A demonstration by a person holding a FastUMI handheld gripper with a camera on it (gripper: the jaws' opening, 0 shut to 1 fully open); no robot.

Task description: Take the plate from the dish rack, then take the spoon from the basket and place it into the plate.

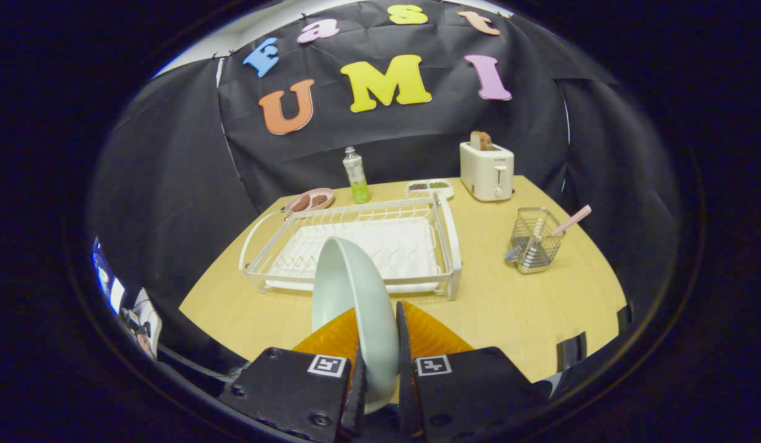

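Observation:
A pale green plate [350,295] stands on edge between my fingers, and my gripper [380,335] is shut on its rim. The plate is held above the wooden table [509,307], in front of the white dish rack [355,246], which lies just beyond it. To the right of the rack stands a wire basket [536,241]. A spoon with a pink handle [569,221] leans out of the basket toward the right.
At the back of the table are a white toaster [486,170] with bread in it, a green drink bottle [357,176], a pink dish [310,200] and a small divided tray [429,187]. Bare tabletop lies between rack and basket.

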